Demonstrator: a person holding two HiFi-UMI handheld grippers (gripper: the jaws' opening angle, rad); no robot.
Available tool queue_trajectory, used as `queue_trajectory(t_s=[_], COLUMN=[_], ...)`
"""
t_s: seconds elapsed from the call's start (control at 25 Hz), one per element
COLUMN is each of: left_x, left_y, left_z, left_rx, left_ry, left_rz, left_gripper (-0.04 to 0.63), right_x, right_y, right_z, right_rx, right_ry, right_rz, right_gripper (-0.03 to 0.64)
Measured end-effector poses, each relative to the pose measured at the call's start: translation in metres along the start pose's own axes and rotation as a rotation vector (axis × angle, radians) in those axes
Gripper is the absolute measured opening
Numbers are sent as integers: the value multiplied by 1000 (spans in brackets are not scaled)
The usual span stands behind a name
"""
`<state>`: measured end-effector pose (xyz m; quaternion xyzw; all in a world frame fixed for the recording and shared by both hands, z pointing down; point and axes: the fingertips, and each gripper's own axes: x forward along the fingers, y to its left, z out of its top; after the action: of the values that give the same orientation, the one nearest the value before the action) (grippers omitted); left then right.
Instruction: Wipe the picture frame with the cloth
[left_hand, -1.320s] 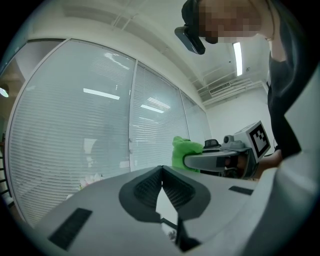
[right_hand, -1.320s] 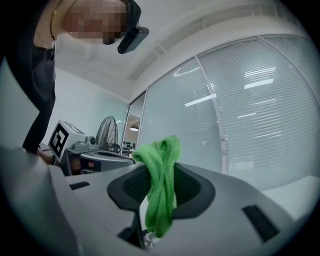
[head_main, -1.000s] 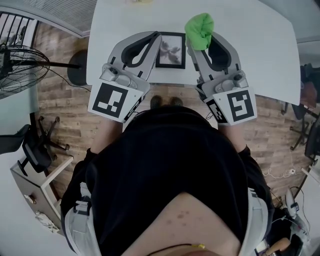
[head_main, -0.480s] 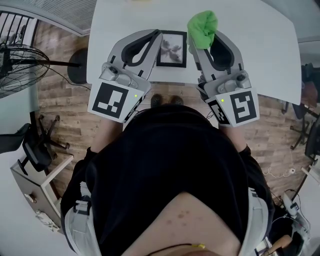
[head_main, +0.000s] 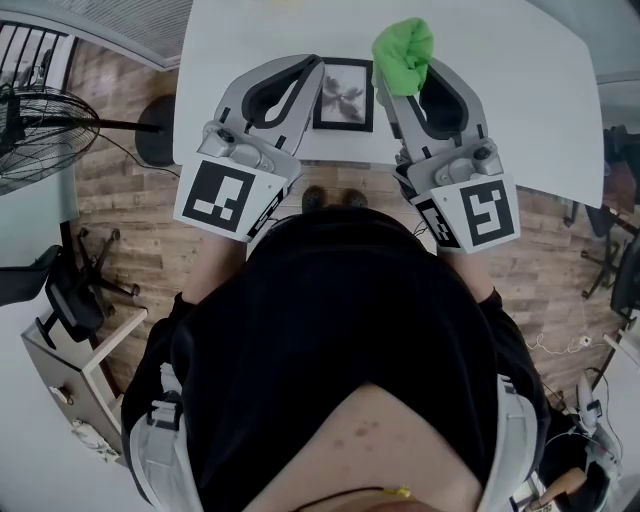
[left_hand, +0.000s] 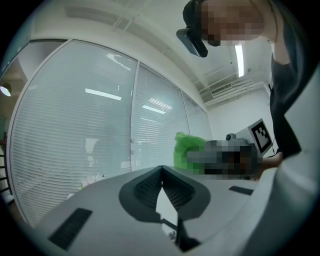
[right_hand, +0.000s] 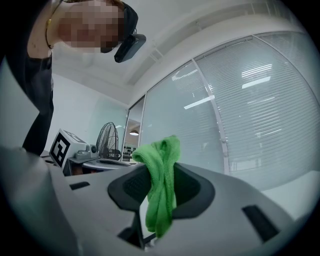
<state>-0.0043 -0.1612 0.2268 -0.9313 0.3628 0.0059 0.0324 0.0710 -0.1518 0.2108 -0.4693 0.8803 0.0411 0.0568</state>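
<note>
black rectangular picture frame (head_main: 343, 96): flat on white surface (head_main: 520, 90), between both tongs. bunched green cloth (head_main: 403, 55): clamped in right tongs (head_main: 392, 92), just right of frame. left tongs (head_main: 316, 68): closed, empty. step: pre-wipe. next: lower cloth onto glass.

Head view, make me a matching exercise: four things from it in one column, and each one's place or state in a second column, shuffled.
Column one:
1. left tool
2. right tool
3. picture frame
4. fan

Column two:
A. on the wooden floor, beside the table
B. shut, nothing between its jaws
C. flat on the table, between the two tools
D. shut on the green cloth

Pairs: 1-B, 2-D, 3-C, 4-A.
</note>
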Motion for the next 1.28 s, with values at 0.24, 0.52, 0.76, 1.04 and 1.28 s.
queue_trajectory(t_s=[0.24, 0.52, 0.76, 1.04, 1.28], left_x=[-3, -4, -5, -2, -3], left_y=[1, 1, -1, -3, -2], left_z=[0, 5, 6, 8, 4], left_rx=[1, 7, 6, 4, 0], left_ry=[-5, -14, -13, -17, -8], left_rz=[0, -4, -12, -17, -17], left_gripper=[12, 12, 12, 12, 12], right_x=[-1, -2, -2, -2, -2], right_y=[-2, -2, -1, 0, -1], right_z=[-2, 3, 4, 4, 4], right_rx=[1, -7, -13, -21, -13], right_ry=[5, -6, -5, -4, -9], right_rz=[-22, -30, -29, -23, -31], right_gripper=[109, 109, 109, 107, 108])
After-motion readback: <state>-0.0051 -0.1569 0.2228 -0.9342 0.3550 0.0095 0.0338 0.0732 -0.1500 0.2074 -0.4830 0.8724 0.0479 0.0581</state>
